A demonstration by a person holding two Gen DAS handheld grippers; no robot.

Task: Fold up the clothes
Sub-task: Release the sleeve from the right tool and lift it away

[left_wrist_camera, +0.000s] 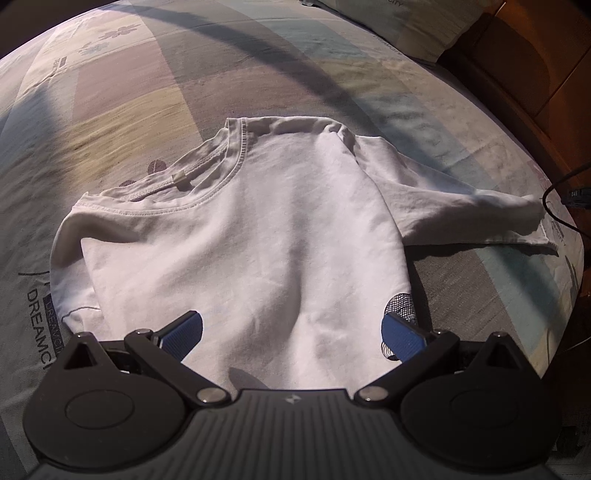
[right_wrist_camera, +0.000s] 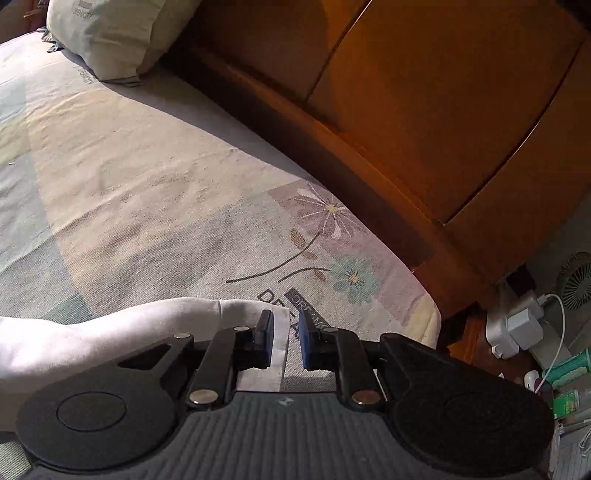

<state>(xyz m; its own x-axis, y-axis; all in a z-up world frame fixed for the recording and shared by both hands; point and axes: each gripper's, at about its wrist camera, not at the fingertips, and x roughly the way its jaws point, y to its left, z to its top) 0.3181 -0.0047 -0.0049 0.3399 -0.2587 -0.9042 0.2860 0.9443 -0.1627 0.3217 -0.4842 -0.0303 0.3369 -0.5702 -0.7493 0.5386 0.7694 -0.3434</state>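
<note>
Bedsheet (right_wrist_camera: 147, 177) beyond sleeve (right_wrist_camera: 110, 325) open – wooden headboard (right_wrist_camera: 406, 129) blocks right, pillow (right_wrist_camera: 110, 33) far corner

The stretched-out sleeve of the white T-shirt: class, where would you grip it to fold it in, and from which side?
Grip the sleeve at its cuff hem, coming from the outer end: it lies flat and reaches away from the body, so the hem is the free edge.

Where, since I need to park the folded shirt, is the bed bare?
Bare sheet runs from the collar to the pillow, and from the sleeve to the wooden frame. The near middle is crowded: the shirt covers it, sleeve stretched sideways.
</note>
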